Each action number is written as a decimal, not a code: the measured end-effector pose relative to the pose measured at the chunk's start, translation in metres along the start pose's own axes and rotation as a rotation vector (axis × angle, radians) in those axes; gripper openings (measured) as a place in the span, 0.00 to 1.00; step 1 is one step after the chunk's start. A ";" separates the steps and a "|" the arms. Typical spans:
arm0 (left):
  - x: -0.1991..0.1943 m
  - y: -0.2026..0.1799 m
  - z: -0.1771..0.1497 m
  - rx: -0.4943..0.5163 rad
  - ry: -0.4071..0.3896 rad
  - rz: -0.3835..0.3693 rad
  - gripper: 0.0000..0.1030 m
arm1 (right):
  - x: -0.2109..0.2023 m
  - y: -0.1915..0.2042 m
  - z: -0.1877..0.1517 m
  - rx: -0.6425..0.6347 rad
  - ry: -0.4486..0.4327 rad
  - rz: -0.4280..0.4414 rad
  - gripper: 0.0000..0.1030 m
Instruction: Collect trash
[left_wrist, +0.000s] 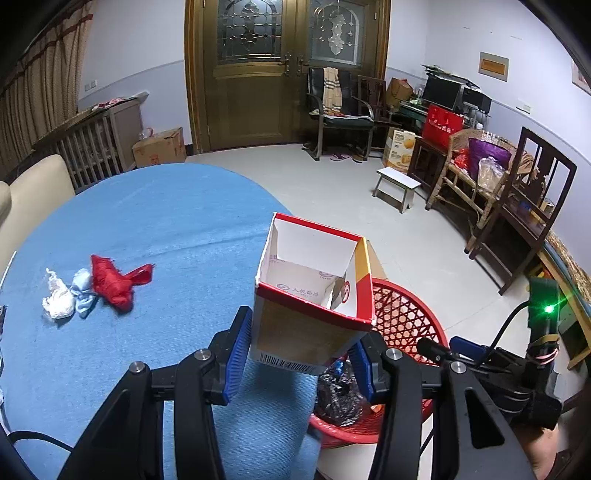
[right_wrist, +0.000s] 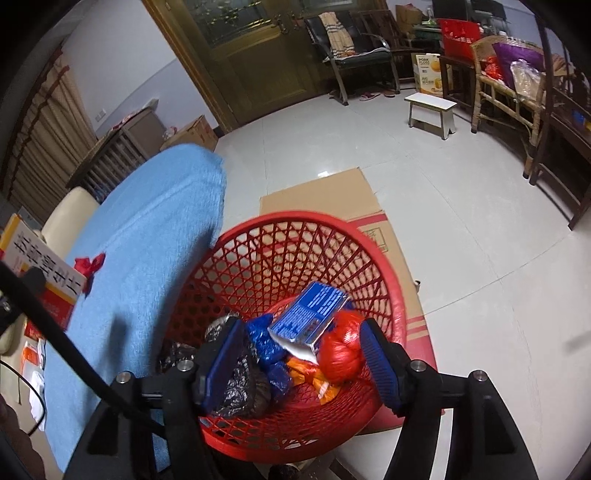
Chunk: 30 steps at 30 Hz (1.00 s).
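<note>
Pinching an open-topped red, white and brown cardboard carton (left_wrist: 314, 295) between its blue pads, my left gripper (left_wrist: 299, 354) holds it at the edge of the round table under a blue cloth (left_wrist: 166, 221), partly over the red plastic lattice basket (right_wrist: 314, 258) on the floor beside it. My right gripper (right_wrist: 299, 354) hangs over that basket with its jaws spread and nothing pressed between them; a blue printed foil packet (right_wrist: 310, 317) and a red crumpled plastic wad (right_wrist: 341, 350) lie in the basket just beyond the pads, among dark foil and orange wrappers. So a good share of the trash looks collected already. Left to do, I judge: the carton goes in, then the red crumpled scrap (left_wrist: 114, 282), the pale blue wad (left_wrist: 83, 291) and the white crumpled paper (left_wrist: 57, 301) sitting together on the cloth.
</note>
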<state>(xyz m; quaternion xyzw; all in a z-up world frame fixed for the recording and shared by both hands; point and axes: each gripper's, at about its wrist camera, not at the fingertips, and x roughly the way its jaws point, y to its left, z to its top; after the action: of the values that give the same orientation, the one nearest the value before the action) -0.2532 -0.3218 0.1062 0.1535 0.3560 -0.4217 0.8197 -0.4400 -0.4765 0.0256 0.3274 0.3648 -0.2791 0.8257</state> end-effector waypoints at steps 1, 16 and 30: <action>0.001 -0.002 0.000 0.003 0.002 -0.006 0.49 | -0.003 -0.002 0.002 0.008 -0.009 0.002 0.67; 0.039 -0.049 0.009 0.059 0.083 -0.105 0.49 | -0.031 -0.040 0.016 0.110 -0.090 -0.010 0.69; 0.050 -0.058 0.005 0.077 0.139 -0.120 0.77 | -0.037 -0.048 0.018 0.132 -0.099 -0.020 0.69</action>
<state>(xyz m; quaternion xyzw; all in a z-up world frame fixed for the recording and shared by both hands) -0.2778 -0.3882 0.0765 0.1924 0.4040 -0.4717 0.7598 -0.4868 -0.5120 0.0479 0.3634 0.3077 -0.3265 0.8165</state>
